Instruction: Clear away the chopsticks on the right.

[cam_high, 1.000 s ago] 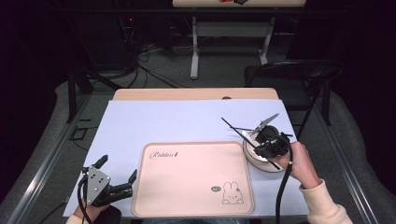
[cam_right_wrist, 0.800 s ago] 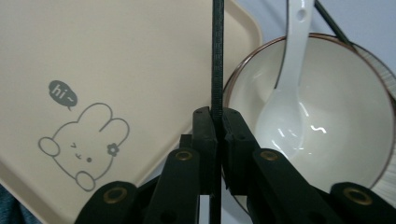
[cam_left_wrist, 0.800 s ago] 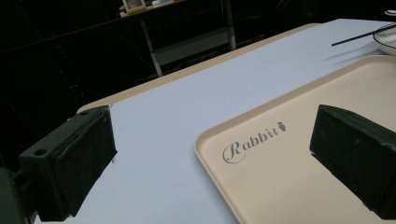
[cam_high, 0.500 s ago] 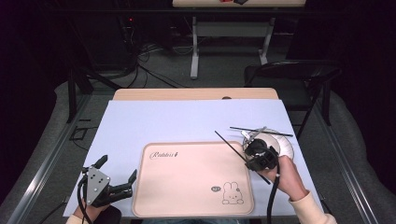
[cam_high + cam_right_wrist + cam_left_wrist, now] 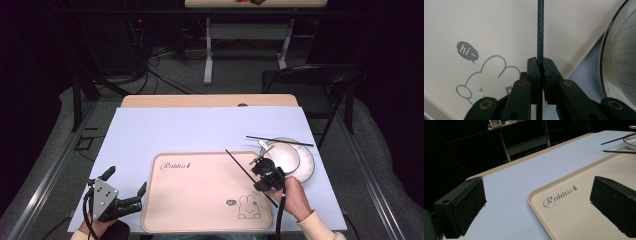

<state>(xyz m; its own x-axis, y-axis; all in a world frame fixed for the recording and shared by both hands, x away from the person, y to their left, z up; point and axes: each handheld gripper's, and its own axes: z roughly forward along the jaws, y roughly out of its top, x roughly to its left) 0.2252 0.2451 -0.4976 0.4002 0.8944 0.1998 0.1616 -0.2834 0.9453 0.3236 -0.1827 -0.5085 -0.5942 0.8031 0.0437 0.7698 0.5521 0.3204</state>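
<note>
My right gripper is shut on a thin black chopstick and holds it slanted over the right side of the beige Rabbit tray. In the right gripper view the chopstick runs straight up from the closed gripper, above the tray's rabbit drawing. A second black chopstick lies across the white plate to the right of the tray. My left gripper stands open at the tray's front left corner. Its gap spans the tray's edge with nothing in it.
The tray lies on a pale blue mat covering the wooden table. A metal utensil rests by the plate's left rim. A dark chair stands beyond the table's far right corner, with cables on the floor behind.
My right gripper has moved left off the plate and out over the tray with one chopstick; the other chopstick now lies across the plate. The left gripper has stayed still.
</note>
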